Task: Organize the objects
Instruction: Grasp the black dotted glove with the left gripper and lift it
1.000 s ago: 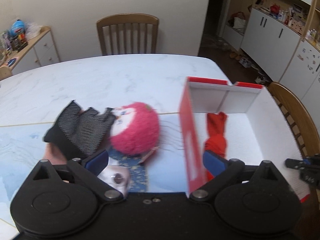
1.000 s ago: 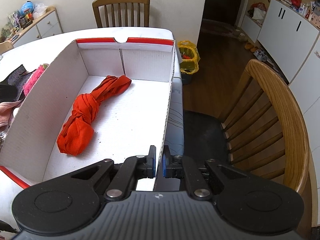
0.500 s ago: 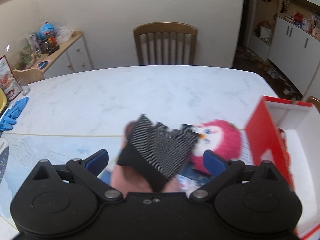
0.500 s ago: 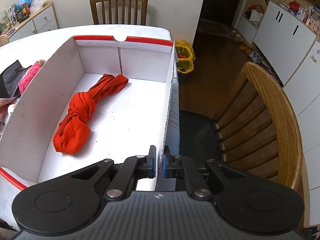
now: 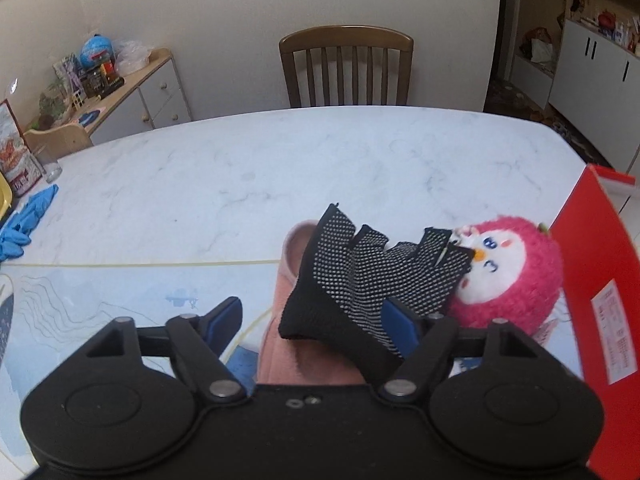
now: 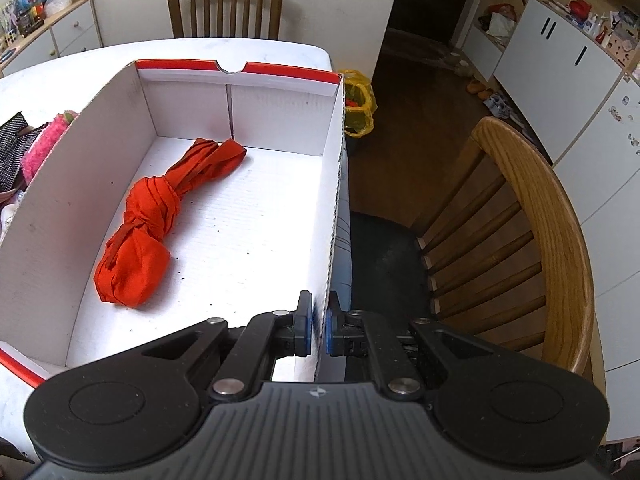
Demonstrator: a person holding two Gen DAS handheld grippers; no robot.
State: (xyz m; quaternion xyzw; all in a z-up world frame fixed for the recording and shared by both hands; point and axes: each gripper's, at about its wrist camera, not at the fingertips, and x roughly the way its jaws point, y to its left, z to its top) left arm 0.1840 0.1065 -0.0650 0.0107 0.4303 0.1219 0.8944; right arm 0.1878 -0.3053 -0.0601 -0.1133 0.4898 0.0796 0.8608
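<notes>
My left gripper (image 5: 316,322) is open around a pink cloth (image 5: 298,356) with a black dotted fingerless glove (image 5: 368,280) draped over it; the glove covers the right finger. A pink plush toy (image 5: 512,276) lies just right of the glove, against the red outer wall of the box (image 5: 600,280). My right gripper (image 6: 318,322) is shut on the right wall of the white-lined box (image 6: 334,200). A knotted red cloth (image 6: 152,220) lies inside the box. The glove (image 6: 12,140) and plush (image 6: 44,144) show beyond its left wall.
The marble table (image 5: 280,168) stretches ahead with a wooden chair (image 5: 346,66) at its far side. Blue gloves (image 5: 24,220) lie at the left edge. Another wooden chair (image 6: 520,240) stands right of the box, beside white cabinets (image 6: 560,64).
My left gripper has swung left, away from the box, and now straddles the pink cloth and glove. The right gripper has kept its hold on the box wall.
</notes>
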